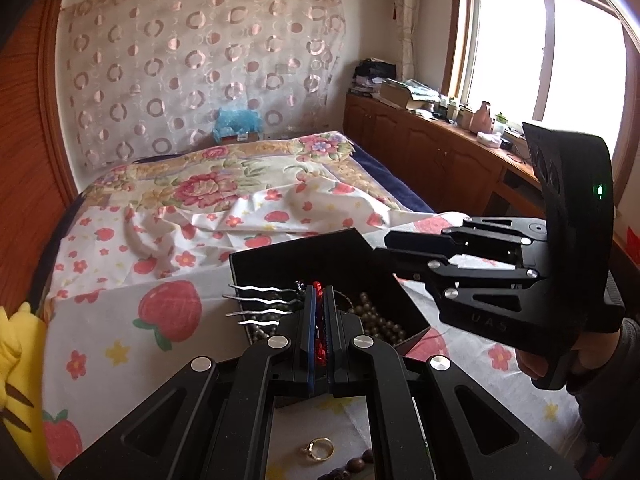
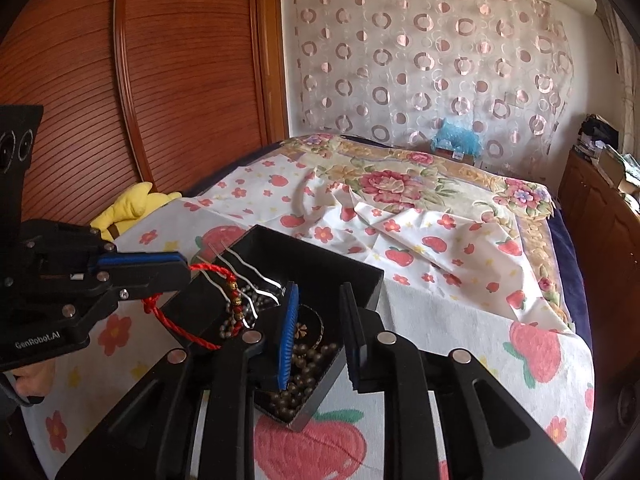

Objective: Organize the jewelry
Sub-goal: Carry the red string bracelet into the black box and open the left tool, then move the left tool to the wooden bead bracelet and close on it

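Observation:
A black jewelry box (image 1: 312, 260) (image 2: 320, 268) sits open on the strawberry-print sheet, holding dull round beads (image 1: 376, 316) (image 2: 304, 372) and a silver wavy-pronged hair comb (image 1: 260, 304) (image 2: 240, 276). My left gripper (image 1: 319, 292) (image 2: 185, 267) is shut on a red cord bracelet (image 1: 320, 347) (image 2: 212, 269) with gold beads, which hangs over the box's near-left edge. My right gripper (image 2: 320, 300) (image 1: 380, 247) stands open over the box's right side, with nothing pressed between its pads. A gold ring (image 1: 320, 448) and brown beads (image 1: 356, 464) lie on the sheet under the left gripper.
The box rests near the front of a bed with a floral quilt (image 1: 208, 188) behind it. A yellow plush toy (image 1: 16, 352) (image 2: 132, 204) lies at the left edge by a wooden wardrobe (image 2: 80, 80). A cluttered wooden cabinet (image 1: 440, 148) runs along the right under the window.

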Action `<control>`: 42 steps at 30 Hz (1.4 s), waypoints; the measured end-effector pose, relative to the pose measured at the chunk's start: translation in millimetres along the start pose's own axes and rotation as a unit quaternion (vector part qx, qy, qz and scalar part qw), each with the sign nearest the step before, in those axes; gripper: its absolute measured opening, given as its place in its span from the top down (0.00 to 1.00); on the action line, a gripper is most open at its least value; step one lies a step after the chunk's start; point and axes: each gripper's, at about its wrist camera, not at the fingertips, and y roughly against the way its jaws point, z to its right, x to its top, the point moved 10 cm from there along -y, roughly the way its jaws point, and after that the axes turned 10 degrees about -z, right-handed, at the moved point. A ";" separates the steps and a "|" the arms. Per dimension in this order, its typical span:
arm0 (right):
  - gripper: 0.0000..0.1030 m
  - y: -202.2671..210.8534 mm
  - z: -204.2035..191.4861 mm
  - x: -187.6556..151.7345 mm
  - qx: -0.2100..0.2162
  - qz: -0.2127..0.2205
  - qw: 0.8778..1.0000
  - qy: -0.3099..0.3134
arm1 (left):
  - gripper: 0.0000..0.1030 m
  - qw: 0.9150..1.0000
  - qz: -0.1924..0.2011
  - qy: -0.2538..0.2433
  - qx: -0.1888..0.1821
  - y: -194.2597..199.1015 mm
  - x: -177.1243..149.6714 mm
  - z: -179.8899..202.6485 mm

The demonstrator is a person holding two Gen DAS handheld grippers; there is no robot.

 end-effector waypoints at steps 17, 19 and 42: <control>0.77 30.3 -30.0 -50.5 0.004 -0.011 1.000 0.013 | 0.63 1.000 -0.015 0.013 0.015 15.4 -43.0 -21.8; 0.77 30.3 -36.4 -58.4 0.007 -0.018 1.000 0.014 | 0.63 0.999 -0.031 0.016 0.016 14.1 -58.5 -25.3; 0.75 34.1 -63.4 -115.6 0.022 -0.054 0.998 -0.008 | 0.63 0.991 -0.112 0.050 -0.043 -6.1 -142.9 -0.7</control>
